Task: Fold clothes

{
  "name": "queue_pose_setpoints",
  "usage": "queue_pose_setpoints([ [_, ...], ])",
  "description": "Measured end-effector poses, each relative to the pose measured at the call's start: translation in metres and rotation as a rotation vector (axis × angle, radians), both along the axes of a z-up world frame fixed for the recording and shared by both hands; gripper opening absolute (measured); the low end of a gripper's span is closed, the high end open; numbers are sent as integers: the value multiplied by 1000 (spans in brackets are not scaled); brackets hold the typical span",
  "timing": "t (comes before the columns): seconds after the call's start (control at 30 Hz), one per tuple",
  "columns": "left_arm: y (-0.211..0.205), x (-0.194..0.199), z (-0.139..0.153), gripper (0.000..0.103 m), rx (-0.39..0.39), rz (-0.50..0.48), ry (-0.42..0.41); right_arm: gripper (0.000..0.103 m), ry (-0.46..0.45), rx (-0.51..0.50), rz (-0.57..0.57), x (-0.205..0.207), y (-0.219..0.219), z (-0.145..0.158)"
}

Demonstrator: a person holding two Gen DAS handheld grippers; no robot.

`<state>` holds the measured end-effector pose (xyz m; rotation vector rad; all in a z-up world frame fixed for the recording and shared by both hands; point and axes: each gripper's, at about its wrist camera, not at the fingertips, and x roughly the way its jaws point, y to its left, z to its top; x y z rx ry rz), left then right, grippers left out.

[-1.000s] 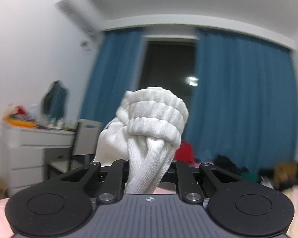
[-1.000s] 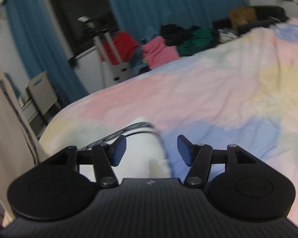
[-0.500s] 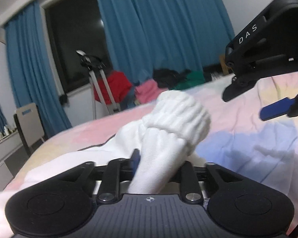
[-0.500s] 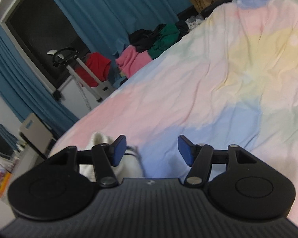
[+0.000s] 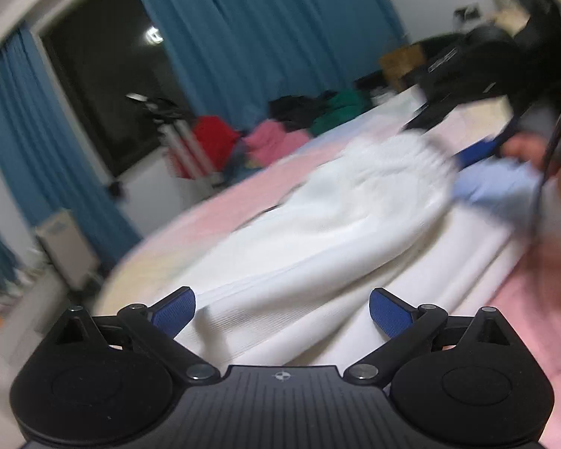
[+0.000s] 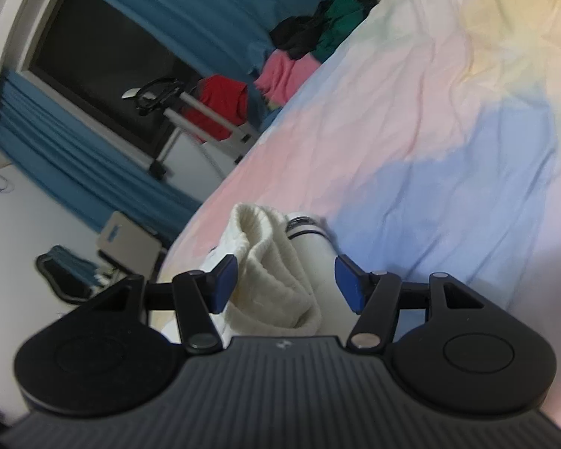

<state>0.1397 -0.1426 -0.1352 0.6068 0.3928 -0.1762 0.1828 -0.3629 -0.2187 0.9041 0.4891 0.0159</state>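
A white garment (image 5: 340, 232) with a ribbed cuff lies on the pastel bedsheet (image 5: 535, 299); the view is motion-blurred. My left gripper (image 5: 282, 308) is open just above the cloth and holds nothing. My right gripper (image 6: 286, 282) is open, its blue pads on either side of the garment's ribbed cream cuff (image 6: 269, 265) and a white part with dark stripes (image 6: 310, 235). The right gripper also shows in the left wrist view (image 5: 478, 75), at the garment's far end.
A pile of pink, green and black clothes (image 6: 306, 52) lies at the bed's far edge. A stand with red cloth (image 6: 209, 108), blue curtains (image 5: 250, 37), a dark window and a grey chair (image 6: 131, 239) are beyond the bed.
My left gripper has opened and let the ribbed cuff drop onto the bed. My right gripper has moved down over the cuff, still open.
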Motion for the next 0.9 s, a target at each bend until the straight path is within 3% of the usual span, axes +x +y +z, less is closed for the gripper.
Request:
queue_pose_setpoints([
  [0.07,23,6,2,98,-40,61,3,82,5,-10,-22,-6,3,1],
  [0.17,50,21,0,99,-112,138,53,82,9,51,-25,-15,-1,0],
  [0.4,85,34,-5,99,-295,186,163,84,11,246,-3,-39,-2,0],
  [0.57,116,46,-15,99,-458,275,316,84,71,248,85,-35,22,-8],
  [0.7,146,64,-15,99,-590,318,346,84,34,117,124,-16,43,-10],
  [0.8,158,74,-18,99,-629,337,351,71,15,55,101,-5,50,-12],
  [0.87,161,74,-20,99,-656,348,353,44,15,16,71,-2,52,-12],
  [0.9,164,73,-21,99,-673,354,354,42,14,0,64,-2,53,-12],
])
